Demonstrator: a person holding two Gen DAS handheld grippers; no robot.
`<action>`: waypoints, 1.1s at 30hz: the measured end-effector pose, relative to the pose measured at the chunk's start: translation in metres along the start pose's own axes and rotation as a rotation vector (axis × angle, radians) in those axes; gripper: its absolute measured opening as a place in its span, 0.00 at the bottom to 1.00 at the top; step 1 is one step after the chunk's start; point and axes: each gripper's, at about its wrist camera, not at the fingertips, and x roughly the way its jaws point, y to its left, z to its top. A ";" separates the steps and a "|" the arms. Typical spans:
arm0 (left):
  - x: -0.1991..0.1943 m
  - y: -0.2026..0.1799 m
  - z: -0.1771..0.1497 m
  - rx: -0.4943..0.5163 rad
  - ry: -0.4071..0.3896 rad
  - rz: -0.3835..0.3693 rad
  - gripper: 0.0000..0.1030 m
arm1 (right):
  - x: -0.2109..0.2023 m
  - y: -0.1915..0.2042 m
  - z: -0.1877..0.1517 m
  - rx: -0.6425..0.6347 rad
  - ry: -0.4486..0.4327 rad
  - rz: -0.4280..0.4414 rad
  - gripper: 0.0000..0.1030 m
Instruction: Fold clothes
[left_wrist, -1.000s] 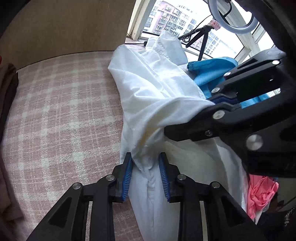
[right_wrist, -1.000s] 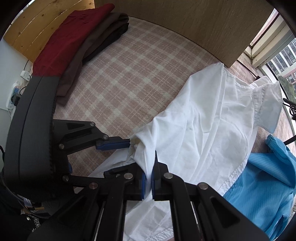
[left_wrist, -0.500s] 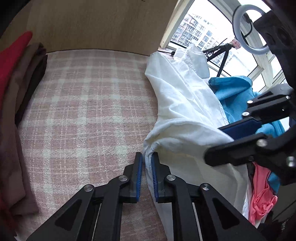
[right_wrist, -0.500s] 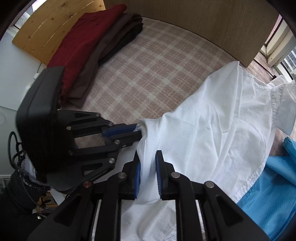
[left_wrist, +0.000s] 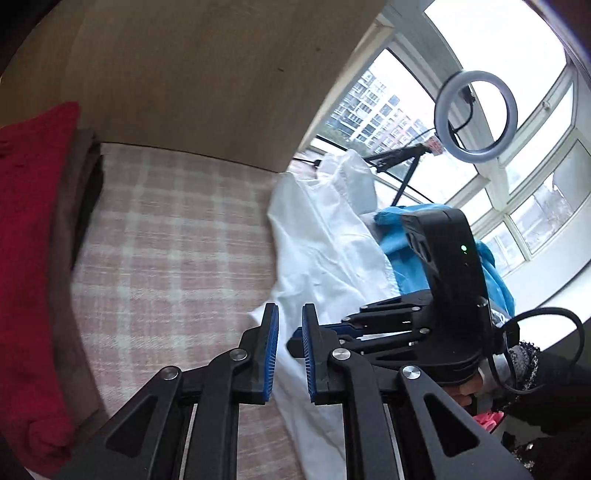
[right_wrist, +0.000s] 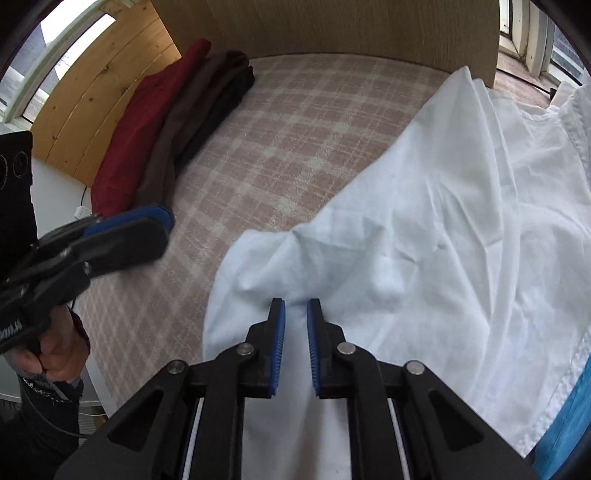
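Now both grippers hang over a white shirt on a checked surface

Biggest of all is the surface (right_wrist: 295, 122), covered in a pink and cream check cloth, with a tan wall panel (left_wrist: 192, 74) standing along its far edge. A big window (left_wrist: 517, 177) fills the right of the left wrist view, and a ring light (left_wrist: 476, 114) on a stand is in front of it.

Next is the white shirt (right_wrist: 443, 229). It lies spread and wrinkled over the right half of the surface, and its near edge runs down under the right gripper. A blue garment (left_wrist: 402, 266) lies just beside the shirt on its right, partly tucked under its edge. Over on the left side, well apart from the shirt, a pile of folded clothes (right_wrist: 177, 122) lies in a row: red, then brown, then black.

The left gripper (left_wrist: 289, 350) is up above the near left edge of the shirt. Its fingers (left_wrist: 271, 354) have a narrow gap and hold nothing. The right gripper (right_wrist: 295, 339) is low over the shirt. Its fingers (right_wrist: 277, 343) also have a narrow gap, with white cloth showing below it, and no cloth is pinched.

A hand (right_wrist: 55, 354) grips the handle of the left gripper, and a dark sleeve (right_wrist: 44, 413) comes out below it. A bit of pink cloth (left_wrist: 487, 419) peeps out low on the right.
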 end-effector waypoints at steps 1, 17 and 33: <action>0.007 -0.005 0.002 0.014 0.016 -0.007 0.11 | 0.000 -0.004 0.002 0.007 -0.009 -0.005 0.12; 0.044 -0.018 0.016 0.133 0.043 0.131 0.11 | 0.059 -0.051 0.042 0.026 -0.066 -0.138 0.13; 0.003 -0.093 -0.042 0.327 0.156 -0.030 0.18 | -0.089 -0.020 -0.096 0.016 -0.248 -0.039 0.50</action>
